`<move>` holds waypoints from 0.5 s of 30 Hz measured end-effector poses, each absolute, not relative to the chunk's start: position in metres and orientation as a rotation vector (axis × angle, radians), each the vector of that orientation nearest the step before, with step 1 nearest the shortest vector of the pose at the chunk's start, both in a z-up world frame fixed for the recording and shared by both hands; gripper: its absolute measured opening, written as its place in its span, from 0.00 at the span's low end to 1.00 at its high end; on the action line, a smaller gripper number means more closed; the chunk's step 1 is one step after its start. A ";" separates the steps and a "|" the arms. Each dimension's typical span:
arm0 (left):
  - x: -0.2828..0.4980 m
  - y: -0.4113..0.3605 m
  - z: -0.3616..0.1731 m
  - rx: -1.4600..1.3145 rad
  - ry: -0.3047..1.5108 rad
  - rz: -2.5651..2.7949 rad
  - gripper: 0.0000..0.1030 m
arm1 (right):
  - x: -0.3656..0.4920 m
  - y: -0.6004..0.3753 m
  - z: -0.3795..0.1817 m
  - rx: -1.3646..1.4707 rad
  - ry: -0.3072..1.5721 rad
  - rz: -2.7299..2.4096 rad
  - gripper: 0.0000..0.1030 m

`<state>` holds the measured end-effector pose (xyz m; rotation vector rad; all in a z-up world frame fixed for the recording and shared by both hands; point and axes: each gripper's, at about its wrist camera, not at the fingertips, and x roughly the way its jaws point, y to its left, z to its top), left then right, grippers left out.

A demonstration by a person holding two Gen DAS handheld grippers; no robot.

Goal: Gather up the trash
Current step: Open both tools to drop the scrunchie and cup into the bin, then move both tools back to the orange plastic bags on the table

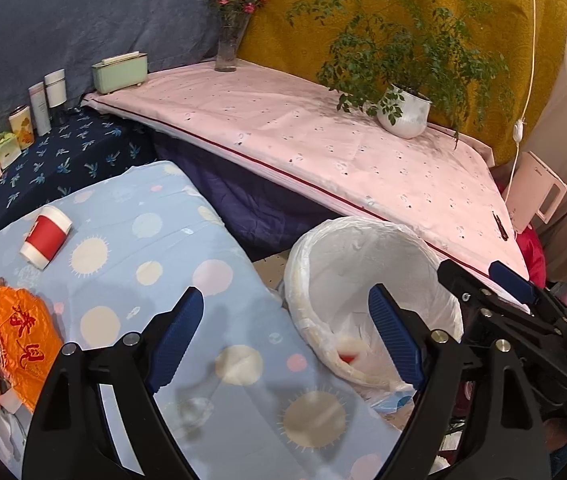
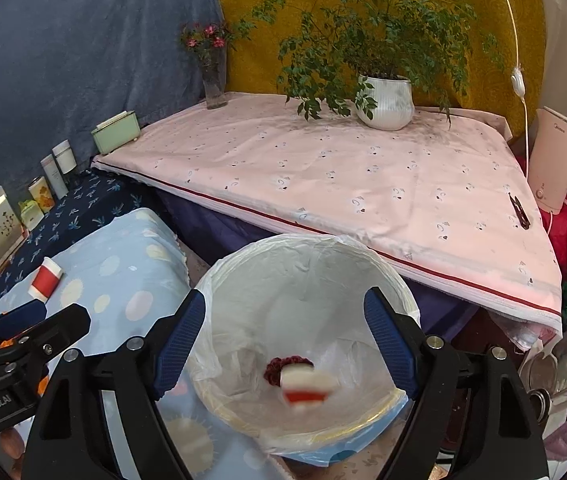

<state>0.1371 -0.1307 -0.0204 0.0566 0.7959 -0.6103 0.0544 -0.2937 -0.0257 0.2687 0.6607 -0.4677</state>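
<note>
A white-lined trash bin (image 2: pixel 307 280) stands on the floor beside the blue spotted cloth (image 1: pixel 155 248); it also shows in the left wrist view (image 1: pixel 363 264). A blurred red-and-white cup (image 2: pixel 309 388) is inside the bin, next to a dark red scrunchie (image 2: pixel 283 366). My right gripper (image 2: pixel 285 334) is open and empty above the bin. My left gripper (image 1: pixel 287 332) is open and empty over the cloth's edge. Another red-and-white cup (image 1: pixel 46 237) lies on its side on the cloth. An orange wrapper (image 1: pixel 23 340) lies at the left.
A pink-covered table (image 2: pixel 363 184) behind the bin carries a potted plant (image 2: pixel 383 100), a flower vase (image 2: pixel 213 80), a green box (image 2: pixel 116 132) and a black clip (image 2: pixel 519 210). A pink kettle (image 2: pixel 559 160) stands at the right. Bottles and boxes (image 1: pixel 39 108) line the left wall.
</note>
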 end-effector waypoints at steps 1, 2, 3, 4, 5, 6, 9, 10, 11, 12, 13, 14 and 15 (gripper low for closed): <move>0.137 -0.127 -0.020 0.050 0.797 -0.606 0.78 | 0.055 -0.290 -0.024 0.265 0.659 -0.464 0.76; 0.137 -0.123 -0.020 0.044 0.798 -0.601 0.78 | 0.055 -0.288 -0.023 0.261 0.658 -0.460 0.76; 0.136 -0.120 -0.020 0.039 0.798 -0.596 0.78 | 0.054 -0.284 -0.021 0.256 0.656 -0.456 0.76; 0.136 -0.116 -0.020 0.035 0.798 -0.591 0.78 | 0.054 -0.282 -0.019 0.252 0.654 -0.453 0.76; 0.136 -0.113 -0.019 0.032 0.798 -0.586 0.78 | 0.053 -0.279 -0.018 0.247 0.653 -0.450 0.76; 0.136 -0.108 -0.019 0.028 0.798 -0.579 0.78 | 0.053 -0.275 -0.017 0.244 0.652 -0.445 0.76; 0.134 -0.096 -0.018 0.015 0.798 -0.562 0.78 | 0.051 -0.263 -0.013 0.238 0.650 -0.427 0.76; 0.134 -0.093 -0.018 0.010 0.799 -0.556 0.78 | 0.051 -0.259 -0.013 0.238 0.651 -0.418 0.76; 0.133 -0.089 -0.018 0.005 0.799 -0.549 0.78 | 0.051 -0.255 -0.012 0.237 0.652 -0.409 0.76; 0.133 -0.083 -0.018 -0.001 0.800 -0.539 0.78 | 0.050 -0.250 -0.011 0.234 0.653 -0.401 0.76; 0.133 -0.079 -0.018 -0.005 0.799 -0.531 0.78 | 0.050 -0.245 -0.011 0.230 0.653 -0.394 0.76; 0.133 -0.074 -0.018 -0.010 0.799 -0.522 0.78 | 0.050 -0.240 -0.010 0.227 0.654 -0.385 0.76; 0.133 -0.069 -0.017 -0.013 0.798 -0.512 0.78 | 0.050 -0.234 -0.010 0.224 0.656 -0.373 0.76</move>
